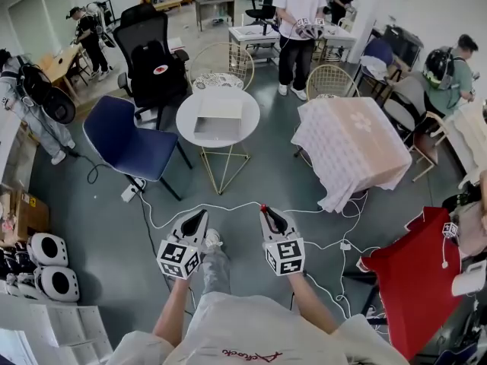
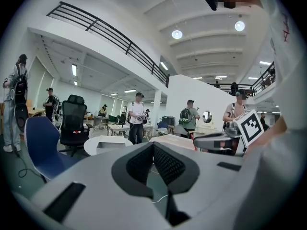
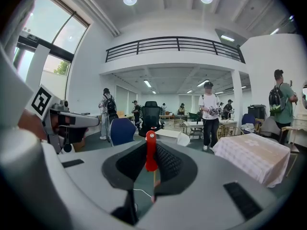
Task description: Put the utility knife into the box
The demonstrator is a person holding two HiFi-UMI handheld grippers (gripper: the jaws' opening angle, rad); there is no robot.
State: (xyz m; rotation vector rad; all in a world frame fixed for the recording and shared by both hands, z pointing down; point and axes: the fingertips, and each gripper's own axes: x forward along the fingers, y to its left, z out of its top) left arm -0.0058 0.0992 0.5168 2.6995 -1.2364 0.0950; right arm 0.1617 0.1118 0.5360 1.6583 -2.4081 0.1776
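Observation:
A white open box [image 1: 218,119] sits on a small round white table [image 1: 189,131] across the floor ahead of me; the left gripper view shows the box [image 2: 109,144] far off too. My right gripper [image 1: 267,211] is shut on a red utility knife [image 3: 150,152], which stands upright between its pads with its red end poking past the tips [image 1: 264,207]. My left gripper [image 1: 201,214] hangs beside it at the same height, jaws together with nothing in them. Both grippers are over the grey floor, well short of the table.
A blue chair [image 1: 129,144] and a black office chair [image 1: 152,52] stand left of the round table. A cloth-covered table [image 1: 351,147] is to its right. White cables [image 1: 228,205] trail over the floor. A red cloth [image 1: 415,272] lies at the near right. Several people stand around.

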